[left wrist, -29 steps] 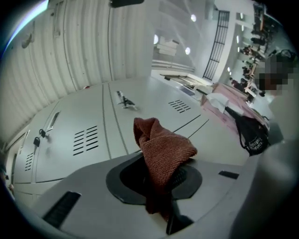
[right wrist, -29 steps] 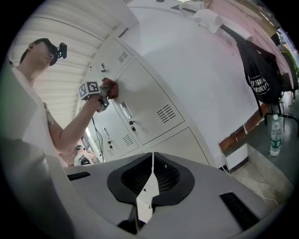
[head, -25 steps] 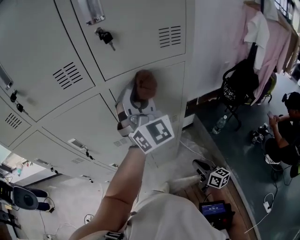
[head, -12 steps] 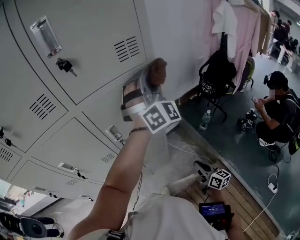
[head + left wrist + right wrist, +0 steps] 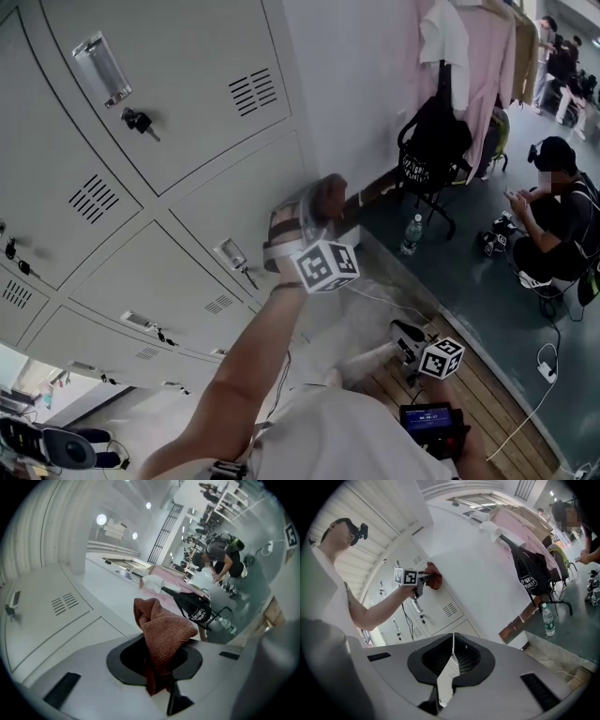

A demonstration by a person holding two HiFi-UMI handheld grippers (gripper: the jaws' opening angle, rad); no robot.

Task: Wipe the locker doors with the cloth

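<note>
Gripping a bunched rust-brown terry cloth (image 5: 161, 630) between its jaws, the left gripper (image 5: 314, 211) had slid down the right edge of a pale grey metal locker door (image 5: 225, 211), so wiping seemed under way; the right gripper (image 5: 451, 667) hung low, jaws together, empty.

Left arm (image 5: 246, 375): bare forearm, stretched forward and up from the torso.
Left gripper (image 5: 317, 204): raised at the arm's end; jaws clamped on the cloth (image 5: 161, 632), which bunches out past the tips.
Right gripper (image 5: 411, 339): held low, beside the torso; jaws closed together, nothing between them.
</note>
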